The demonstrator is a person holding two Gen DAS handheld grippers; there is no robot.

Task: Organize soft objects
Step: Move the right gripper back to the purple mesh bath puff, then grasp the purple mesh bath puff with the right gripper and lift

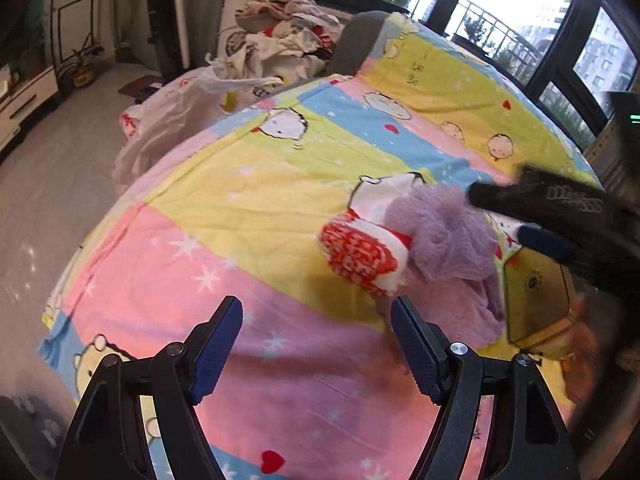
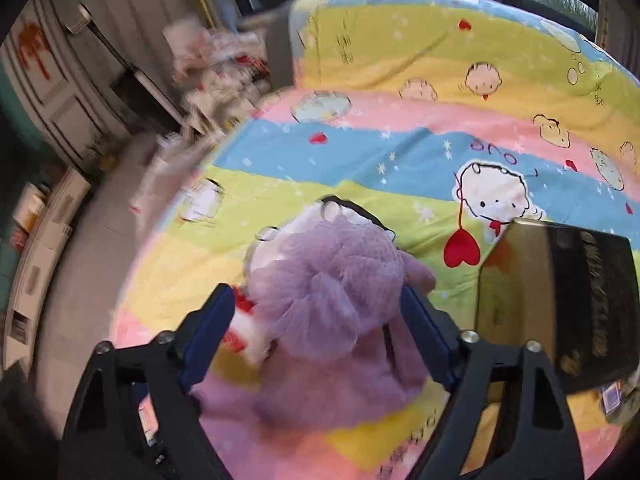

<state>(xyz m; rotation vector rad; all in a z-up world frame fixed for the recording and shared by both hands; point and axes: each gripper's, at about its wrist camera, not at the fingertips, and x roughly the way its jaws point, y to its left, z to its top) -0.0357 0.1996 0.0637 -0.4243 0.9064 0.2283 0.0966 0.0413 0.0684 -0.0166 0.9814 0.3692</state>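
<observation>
Right gripper (image 2: 316, 320): blue-padded fingers (image 2: 208, 332) spread on either side of the lilac mesh bath pouf (image 2: 324, 288), which lies on the pastel cartoon-print quilt of the bed (image 2: 400, 60) against a lilac fleece cloth (image 2: 320, 396); whether the pads touch it cannot be told. Left gripper (image 1: 316, 344): fingers spread, holding nothing, above the quilt. A yellow-lined dark box (image 2: 560, 300) stands just beside the pouf.

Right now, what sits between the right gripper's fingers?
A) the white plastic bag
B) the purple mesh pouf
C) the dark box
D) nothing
B: in the right wrist view, the purple mesh pouf fills the gap of the right gripper, its blue pads either side.
</observation>
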